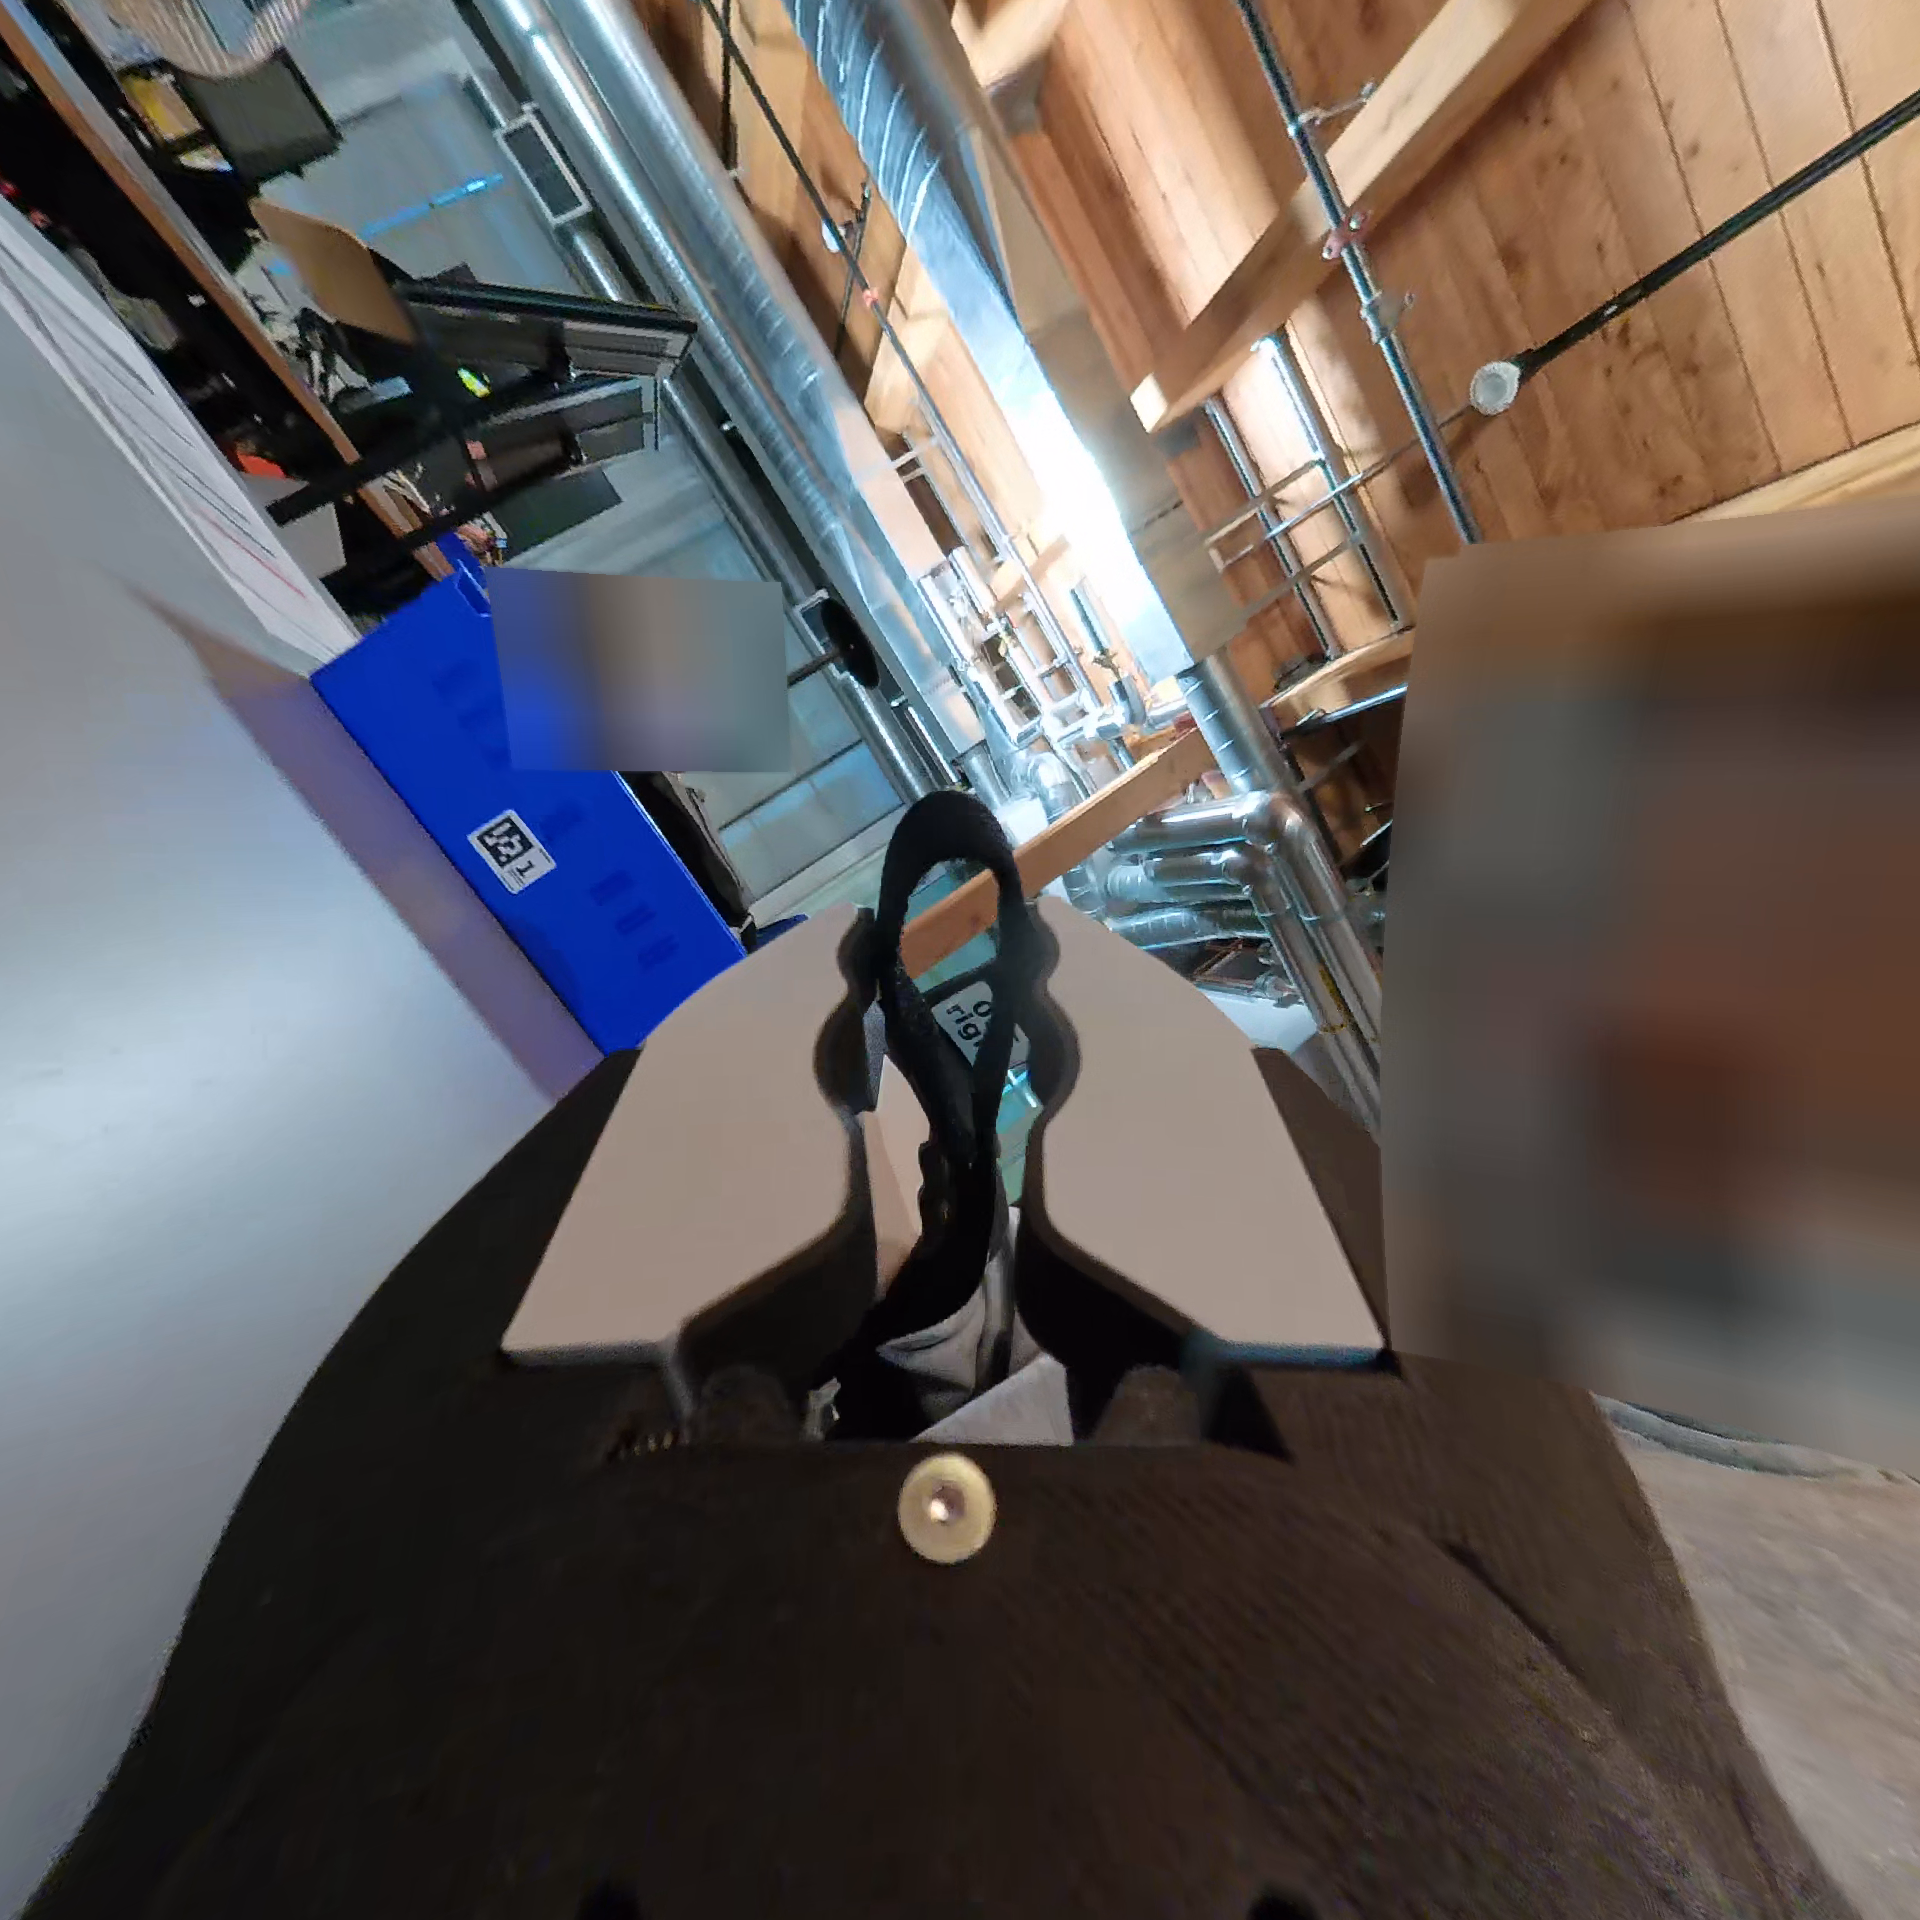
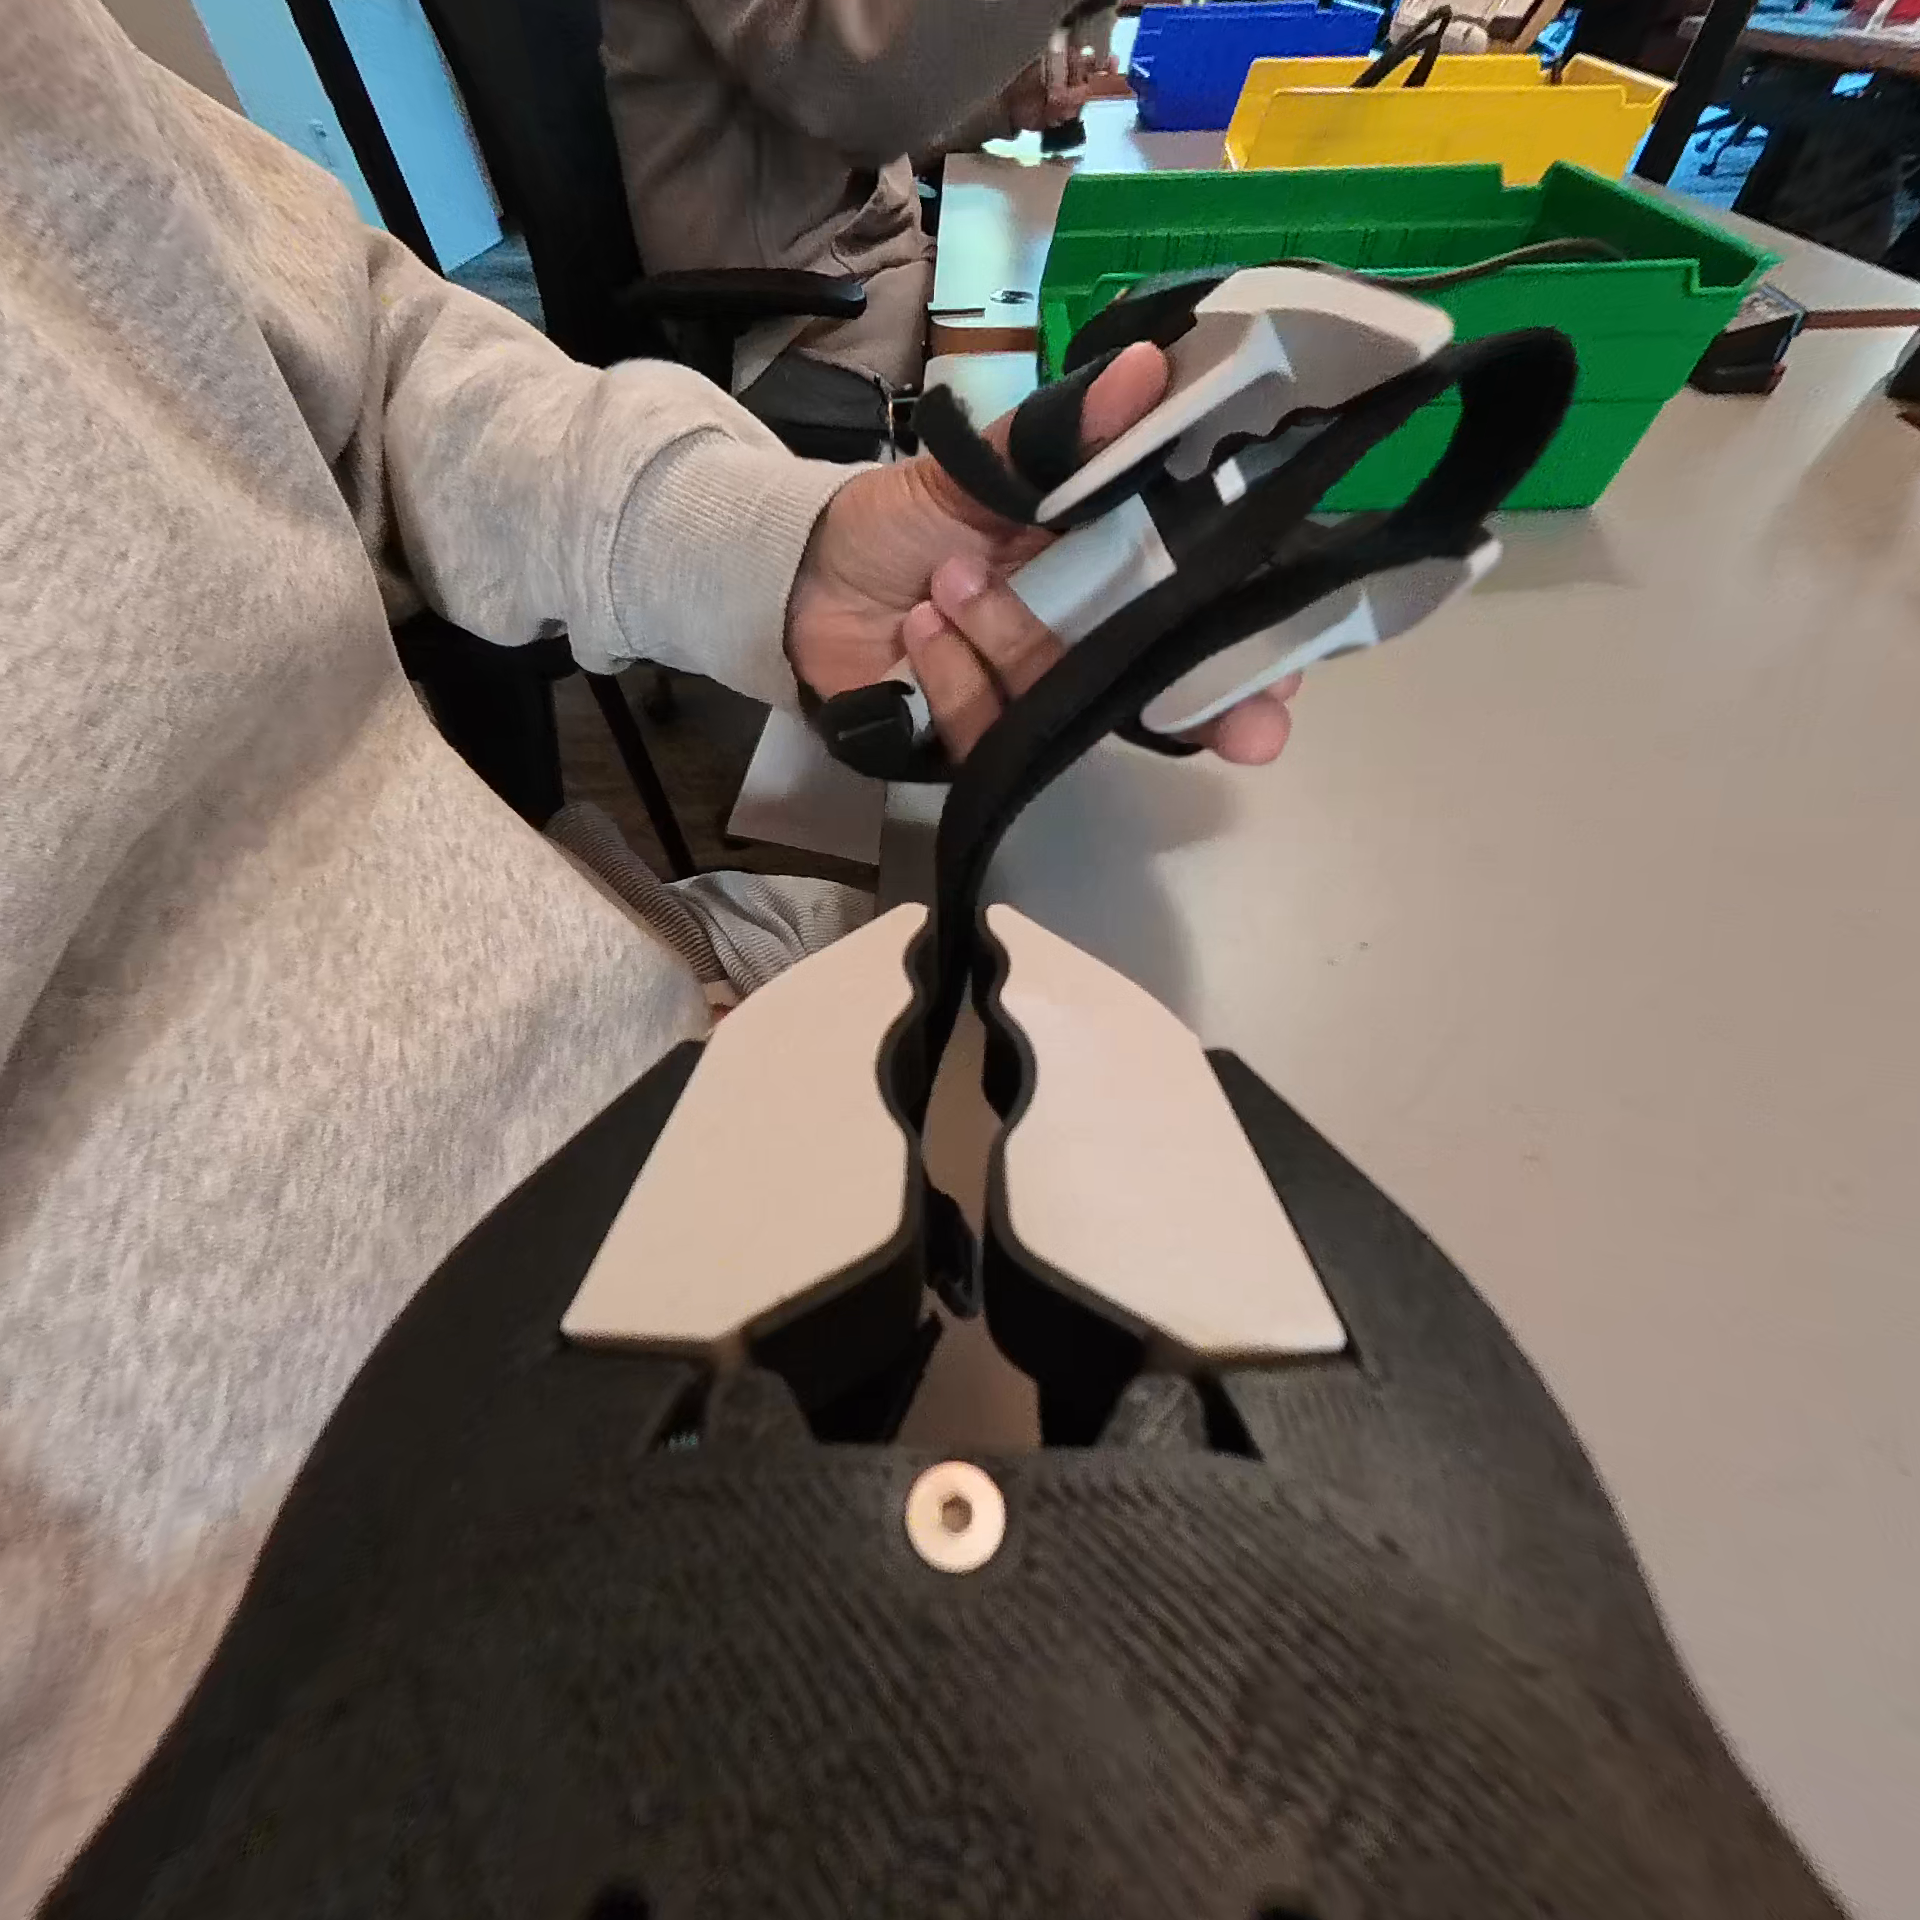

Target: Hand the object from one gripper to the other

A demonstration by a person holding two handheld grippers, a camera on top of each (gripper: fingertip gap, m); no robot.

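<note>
- Left wrist view: left gripper (image 1: 951, 935) tilted upward toward a wooden ceiling (image 1: 1558, 260) and metal ducts (image 1: 727, 343). Fingers narrowed around a black strap (image 1: 945, 1039), its loop standing up past the fingertips. Blue bin (image 1: 499, 810) at left, beside a pale wall.
- Right wrist view: right gripper (image 2: 954, 925) aimed forward over a pale table (image 2: 1558, 987). Tips pinched on the black strap (image 2: 961, 883), which rises from between them and curves up to the left gripper (image 2: 1434, 447).
- Same view: left gripper held in a hand (image 2: 935, 582), grey-sleeved forearm coming in from the left, fingers curled round the handle. Strap looped between its two grey fingers; held by both grippers at once, above the table.
- Behind: green bin (image 2: 1558, 239), yellow bin (image 2: 1434, 114).
</note>
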